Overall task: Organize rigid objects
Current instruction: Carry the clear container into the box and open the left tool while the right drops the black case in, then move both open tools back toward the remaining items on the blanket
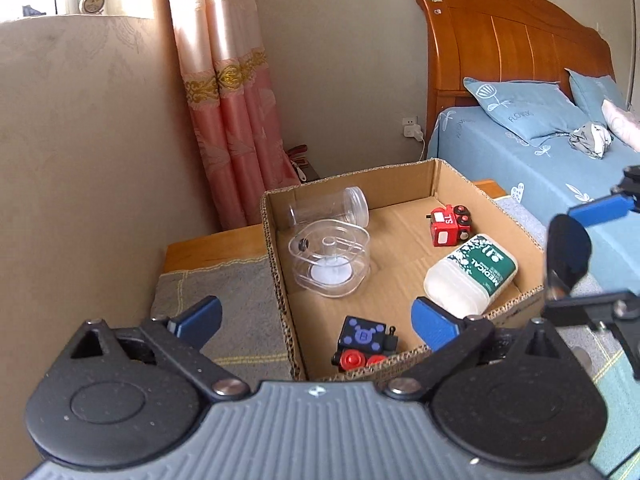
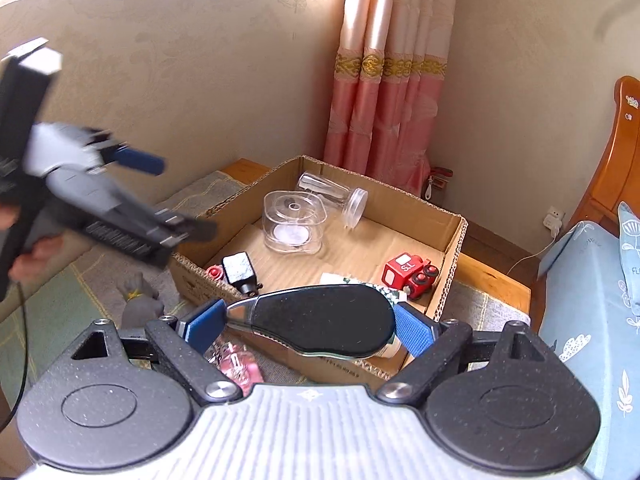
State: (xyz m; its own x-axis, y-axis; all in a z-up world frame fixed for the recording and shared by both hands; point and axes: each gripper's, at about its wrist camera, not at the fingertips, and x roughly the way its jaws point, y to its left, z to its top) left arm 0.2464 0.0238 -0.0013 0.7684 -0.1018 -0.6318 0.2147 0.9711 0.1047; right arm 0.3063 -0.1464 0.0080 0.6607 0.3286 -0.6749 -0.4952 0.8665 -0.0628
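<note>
On the desk (image 1: 208, 246), atop a grey mat (image 1: 224, 292), locate the open cardboard box (image 1: 360, 184). Inside, at the far left corner, find a clear jar (image 1: 328, 210) lying on its side, with a clear squarish container (image 1: 328, 262) standing upright just in front of it. Toward the far right, note a red toy train (image 1: 450, 226). Just nearer, note a white bottle (image 1: 470, 276) with a green label, lying on its side close to the right wall. At the near wall, identify a black toy block (image 1: 362, 340) with a blue face and red wheels, resting against the cardboard. Read the left tool (image 1: 318, 320) as open: blue fingers (image 1: 200, 316) spread wide, held above the near left corner of the box, one finger over the mat and the other over the box interior. Read the right tool (image 2: 308, 316) as closed on a black teardrop-shaped object (image 2: 324, 320) with a chrome narrow end, clamped flat between the blue pads and held above the box edge nearest that tool. Below the right tool, outside the box on the mat, note a pink item (image 2: 236, 362), partly hidden, and a grey knotted cloth piece (image 2: 138, 300). Beyond the box, register a pink curtain (image 1: 232, 120) and, to the right, a bed (image 1: 520, 160) with blue bedding.
</note>
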